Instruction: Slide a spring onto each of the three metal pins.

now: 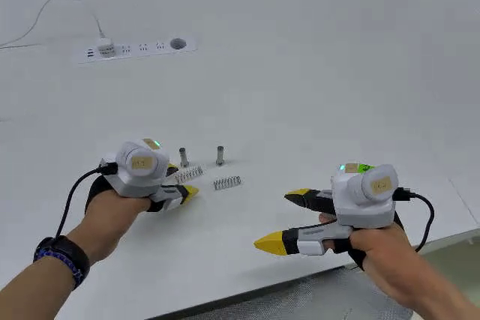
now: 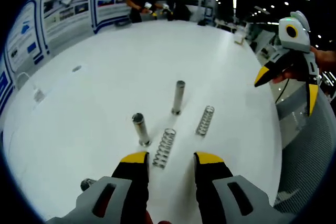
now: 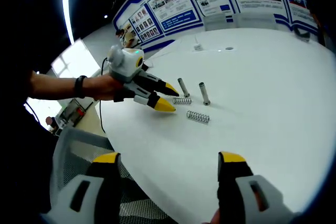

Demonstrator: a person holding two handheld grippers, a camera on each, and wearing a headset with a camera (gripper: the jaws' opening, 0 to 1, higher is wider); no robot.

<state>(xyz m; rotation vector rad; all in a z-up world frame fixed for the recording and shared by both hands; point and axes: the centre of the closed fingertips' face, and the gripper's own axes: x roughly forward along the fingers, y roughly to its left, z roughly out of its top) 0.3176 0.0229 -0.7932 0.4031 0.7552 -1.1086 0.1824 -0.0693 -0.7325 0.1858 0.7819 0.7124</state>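
Metal coil spring (image 2: 164, 148) lies on white table (image 2: 105, 77) beside an upright pin (image 2: 139, 128), just ahead of left gripper (image 2: 172, 157), jaws apart. Probably light, squashy, prone to roll; pinch mid-coil, gently. Jaws of right gripper (image 3: 170, 157) spread, well clear.

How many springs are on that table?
2. One spring lies between the left gripper's open tips; the other spring lies beside it. Another may be hidden.
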